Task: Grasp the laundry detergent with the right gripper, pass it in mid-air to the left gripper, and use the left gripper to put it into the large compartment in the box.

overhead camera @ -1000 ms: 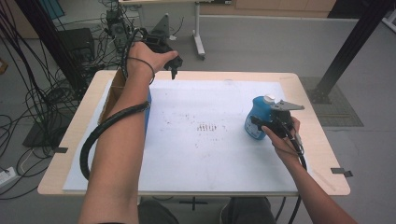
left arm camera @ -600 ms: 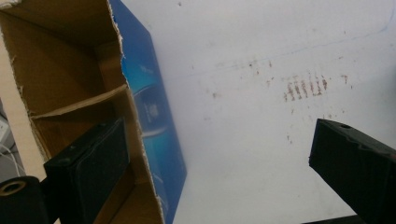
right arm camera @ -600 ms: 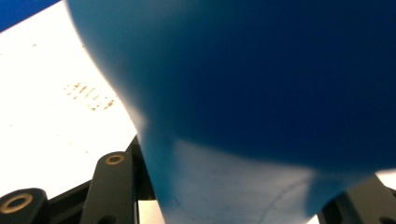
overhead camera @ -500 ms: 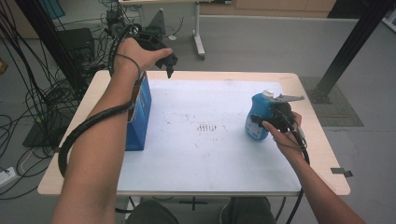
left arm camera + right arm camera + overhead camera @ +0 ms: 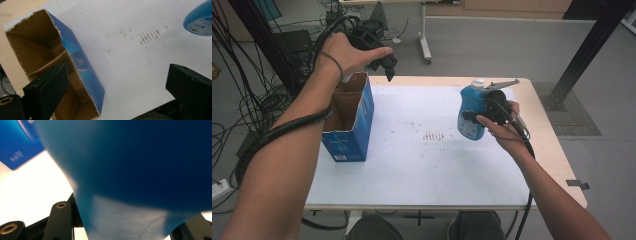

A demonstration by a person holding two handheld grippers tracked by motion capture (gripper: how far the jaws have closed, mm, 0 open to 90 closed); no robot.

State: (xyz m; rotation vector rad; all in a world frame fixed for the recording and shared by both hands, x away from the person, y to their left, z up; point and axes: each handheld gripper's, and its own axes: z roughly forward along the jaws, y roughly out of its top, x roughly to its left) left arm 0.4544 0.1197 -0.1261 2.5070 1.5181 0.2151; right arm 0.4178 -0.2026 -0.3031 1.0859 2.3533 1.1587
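Item: blue bottle (image 5: 472, 116), white cap up, held off the white table sheet (image 5: 437, 165) toward its right side, clamped at mid-body by the right gripper (image 5: 484, 111). Risk: a smooth rounded wall may slip or swing in the pinch. Blue carton (image 5: 348, 126), top torn open, stands at left (light, likely to tip if clipped). Left gripper (image 5: 384, 67) hovers above it, jaws wide, empty
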